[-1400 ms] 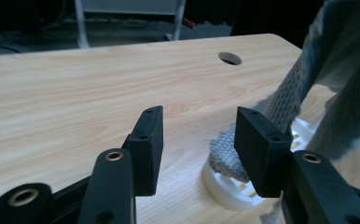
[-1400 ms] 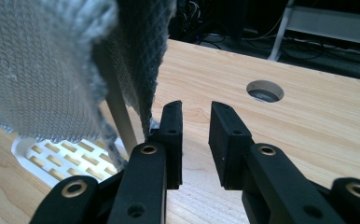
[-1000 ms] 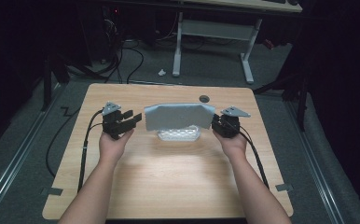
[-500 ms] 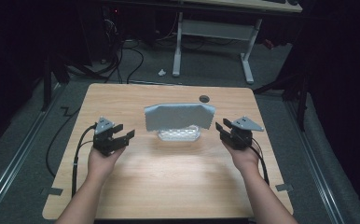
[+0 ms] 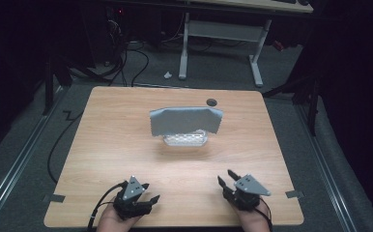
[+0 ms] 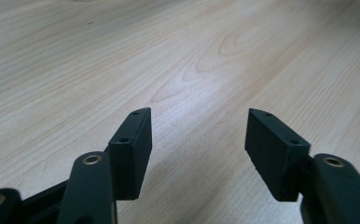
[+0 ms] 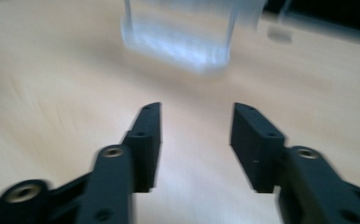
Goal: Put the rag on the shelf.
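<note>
A grey cloth (image 5: 186, 120) hangs draped over a clear plastic holder (image 5: 185, 139) in the middle of the wooden table (image 5: 126, 145). The holder with the cloth appears blurred at the top of the right gripper view (image 7: 187, 32). My left gripper (image 5: 148, 193) is near the table's front edge at the left, open, with nothing between its jaws. Bare wood lies between the left fingertips (image 6: 134, 135). My right gripper (image 5: 226, 179) is near the front edge at the right, open and holding nothing, well short of the cloth.
A small dark round hole (image 5: 211, 102) sits near the table's back edge. Cables trail off the left side onto the floor (image 5: 64, 130). A white desk frame (image 5: 221, 34) stands on the floor beyond the table.
Both grippers have let go of the cloth's sides and pulled back toward the front edge of the table. The cloth stays draped on the holder.
</note>
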`<state>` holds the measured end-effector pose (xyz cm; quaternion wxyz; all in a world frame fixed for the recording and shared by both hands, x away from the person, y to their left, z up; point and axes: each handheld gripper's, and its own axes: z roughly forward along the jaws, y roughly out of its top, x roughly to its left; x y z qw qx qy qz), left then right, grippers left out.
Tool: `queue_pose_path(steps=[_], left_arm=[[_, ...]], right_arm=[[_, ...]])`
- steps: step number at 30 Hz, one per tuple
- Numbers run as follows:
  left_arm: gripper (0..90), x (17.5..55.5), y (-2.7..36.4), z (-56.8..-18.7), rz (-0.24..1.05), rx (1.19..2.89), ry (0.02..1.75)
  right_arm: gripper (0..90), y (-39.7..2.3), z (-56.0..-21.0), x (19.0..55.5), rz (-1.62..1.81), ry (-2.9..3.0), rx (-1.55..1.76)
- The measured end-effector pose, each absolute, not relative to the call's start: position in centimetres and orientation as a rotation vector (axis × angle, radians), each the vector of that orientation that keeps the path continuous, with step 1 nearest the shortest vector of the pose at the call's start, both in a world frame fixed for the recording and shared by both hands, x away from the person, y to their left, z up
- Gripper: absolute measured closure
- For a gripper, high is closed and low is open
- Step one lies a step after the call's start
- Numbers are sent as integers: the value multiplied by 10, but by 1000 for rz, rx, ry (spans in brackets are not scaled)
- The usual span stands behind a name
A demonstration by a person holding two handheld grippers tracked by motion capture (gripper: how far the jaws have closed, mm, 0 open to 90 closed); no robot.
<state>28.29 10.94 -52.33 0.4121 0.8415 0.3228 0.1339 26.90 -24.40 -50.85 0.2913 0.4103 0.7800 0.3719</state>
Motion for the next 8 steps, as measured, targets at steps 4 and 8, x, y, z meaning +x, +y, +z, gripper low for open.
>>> queue_pose_path(steps=[4,8], left_arm=[[417,289,106,-524,327,2116,805],[412,292,110,-525,302,2099,835]], right_arm=[[520,-256,-515,277,997,2035,1193],[506,-257,-515,280,996,2024,1171]])
